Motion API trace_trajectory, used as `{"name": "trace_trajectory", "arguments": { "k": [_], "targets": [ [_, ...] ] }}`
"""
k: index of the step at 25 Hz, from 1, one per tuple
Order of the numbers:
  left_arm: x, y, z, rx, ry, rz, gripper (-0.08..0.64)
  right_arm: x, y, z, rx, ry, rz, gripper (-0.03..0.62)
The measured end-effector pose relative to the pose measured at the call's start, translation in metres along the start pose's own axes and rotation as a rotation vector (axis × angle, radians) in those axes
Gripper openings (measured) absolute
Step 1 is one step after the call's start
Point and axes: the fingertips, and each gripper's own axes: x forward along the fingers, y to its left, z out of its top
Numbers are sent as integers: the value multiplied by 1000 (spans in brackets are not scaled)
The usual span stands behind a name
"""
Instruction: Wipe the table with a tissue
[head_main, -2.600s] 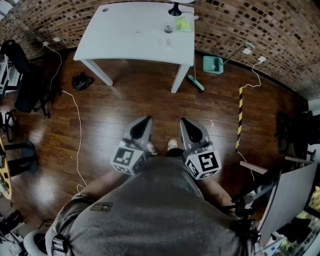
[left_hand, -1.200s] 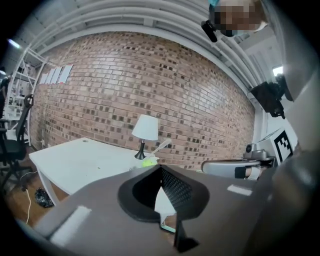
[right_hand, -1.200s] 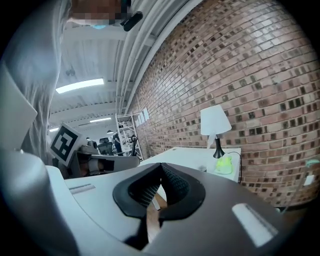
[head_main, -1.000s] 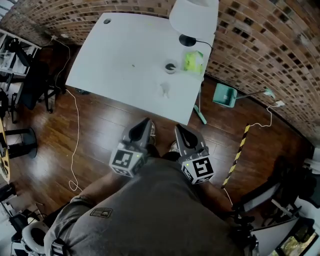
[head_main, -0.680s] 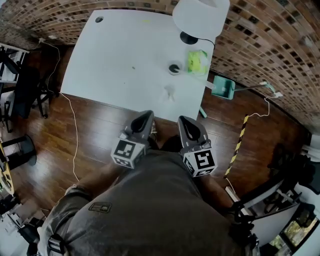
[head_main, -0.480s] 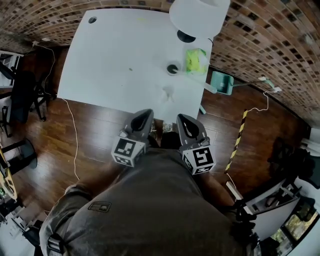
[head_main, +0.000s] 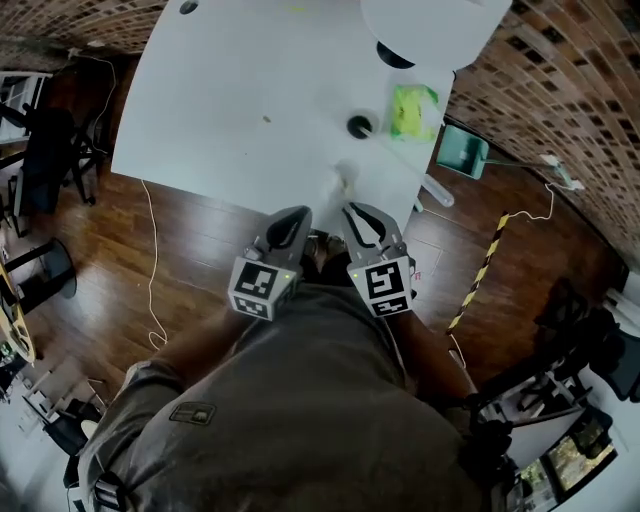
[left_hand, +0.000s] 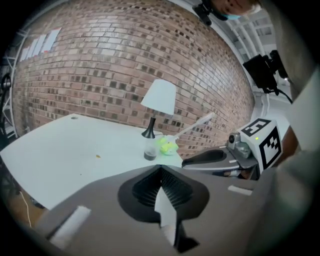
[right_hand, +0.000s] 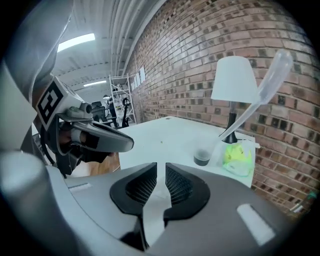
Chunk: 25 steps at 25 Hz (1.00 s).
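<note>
- Tissue (head_main: 345, 183): a small crumpled pale scrap (my reading of it; too small to be sure). It lies loose on the table close to the near edge, and neither gripper holds it.
- Left gripper (left_hand: 161, 169), grey with ribbed black pads: jaws pressed together on nothing. It is probably kept closed because it has no job yet. It sits beside its partner, over the person's lap.
- Right gripper (right_hand: 161, 167), same build: jaws a narrow slit apart and just been opening, with only bare tabletop visible through the gap. It points at the near table edge, just short of the scrap, so I judge it is readying for the pick.
- White rectangular table (head_main: 240, 90): mostly bare, with a few tiny specks mid-surface. The wiping has not begun.
- Small clear cup with a dark bottom (head_main: 359, 125): upright, a little beyond the scrap. It could get knocked during a wipe.
- Yellow-green item in a clear packet (head_main: 410, 108): just beside the cup, towards the wall.
- White-shaded lamp on a black stem (right_hand: 234, 80): behind the packet, at the table's far corner.
- Red-brown brick wall (left_hand: 115, 65): backs the table.
</note>
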Motion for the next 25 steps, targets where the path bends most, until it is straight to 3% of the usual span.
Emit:
{"name": "trace_trajectory", "arguments": {
  "k": [7, 16, 21, 25],
  "targets": [
    [22, 10, -33, -33, 79, 26, 2, 45, -2, -40, -61, 161, 56, 129],
    [38, 26, -49, -52, 132, 50, 2, 80, -11, -68, -99, 289, 94, 213],
    [39, 29, -49, -59, 137, 58, 2, 84, -11, -72, -121, 324, 98, 199],
    [40, 31, -48, -58, 134, 63, 2, 84, -11, -72, -151, 336, 97, 100]
  ]
}}
